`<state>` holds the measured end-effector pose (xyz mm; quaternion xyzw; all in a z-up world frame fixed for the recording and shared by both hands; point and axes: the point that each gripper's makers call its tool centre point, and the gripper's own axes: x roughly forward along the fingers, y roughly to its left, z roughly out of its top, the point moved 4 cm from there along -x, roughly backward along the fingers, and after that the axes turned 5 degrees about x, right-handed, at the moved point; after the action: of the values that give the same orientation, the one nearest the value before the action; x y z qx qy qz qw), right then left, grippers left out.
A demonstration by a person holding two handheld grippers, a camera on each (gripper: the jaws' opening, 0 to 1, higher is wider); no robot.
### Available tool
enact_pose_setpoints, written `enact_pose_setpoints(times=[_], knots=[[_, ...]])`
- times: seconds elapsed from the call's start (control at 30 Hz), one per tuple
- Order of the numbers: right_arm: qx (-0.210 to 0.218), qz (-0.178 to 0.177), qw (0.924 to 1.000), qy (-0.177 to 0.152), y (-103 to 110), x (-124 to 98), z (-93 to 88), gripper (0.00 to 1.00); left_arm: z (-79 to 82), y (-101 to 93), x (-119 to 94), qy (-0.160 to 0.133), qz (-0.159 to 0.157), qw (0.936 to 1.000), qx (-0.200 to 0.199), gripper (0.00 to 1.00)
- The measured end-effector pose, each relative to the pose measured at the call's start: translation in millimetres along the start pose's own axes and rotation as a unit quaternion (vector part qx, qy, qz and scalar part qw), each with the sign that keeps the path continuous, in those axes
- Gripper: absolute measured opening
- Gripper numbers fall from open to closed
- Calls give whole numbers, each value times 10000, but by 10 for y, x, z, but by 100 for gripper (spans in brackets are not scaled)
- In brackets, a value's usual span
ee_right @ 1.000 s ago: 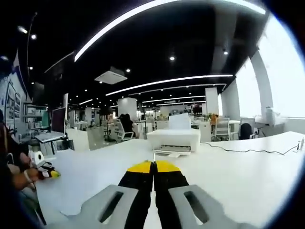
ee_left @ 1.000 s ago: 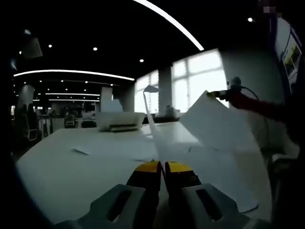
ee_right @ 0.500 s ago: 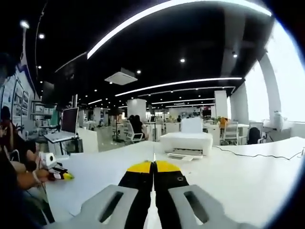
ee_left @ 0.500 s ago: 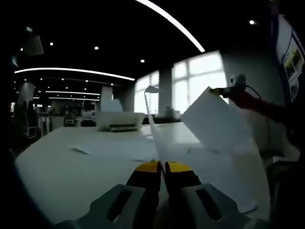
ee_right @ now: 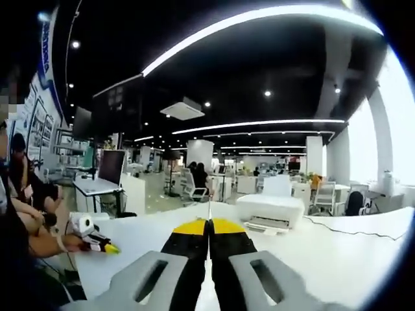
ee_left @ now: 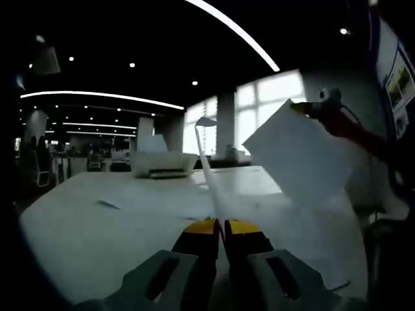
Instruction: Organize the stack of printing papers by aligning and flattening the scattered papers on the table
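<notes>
while a printer (ee_left: 162, 163) sits far back on the white table (ee_left: 84, 227), loose sheets (ee_left: 110, 205) lie flat on it. the left claw (ee_left: 220, 228) is pinched shut on a paper (ee_left: 209, 170) standing edge-on, and the right claw (ee_left: 305, 107) is closed on a lifted sheet's (ee_left: 295, 155) corner.

Both cameras sit low, close over the white table (ee_left: 84, 227), looking level along it into the office. The left gripper view faces the windows, the right gripper view the desk rows; both share the white printer (ee_left: 162, 163).
</notes>
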<state>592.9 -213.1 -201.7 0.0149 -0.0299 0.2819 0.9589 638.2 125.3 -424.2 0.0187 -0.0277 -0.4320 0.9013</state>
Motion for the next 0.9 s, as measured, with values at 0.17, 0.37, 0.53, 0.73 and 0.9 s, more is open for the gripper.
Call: enact_pose_setpoints(times=[0.17, 0.37, 0.53, 0.73, 0.9], knots=[[-131, 135, 9998, -66, 209, -12, 114, 0, 0, -13, 3, 9, -10, 10000, 14, 8], [-157, 297, 9994, -89, 397, 29, 141, 0, 44, -106, -41, -17, -19, 10000, 3, 8], [-180, 519, 9984, -128, 611, 91, 178, 0, 60, -150, -59, -12, -37, 10000, -17, 8], [-140, 926, 9950, -342, 972, 251, 311, 0, 67, -183, -65, 7, -68, 10000, -31, 8], [-68, 1200, 9916, -477, 1204, 374, 387, 0, 60, -152, -50, 19, -77, 10000, -57, 8]])
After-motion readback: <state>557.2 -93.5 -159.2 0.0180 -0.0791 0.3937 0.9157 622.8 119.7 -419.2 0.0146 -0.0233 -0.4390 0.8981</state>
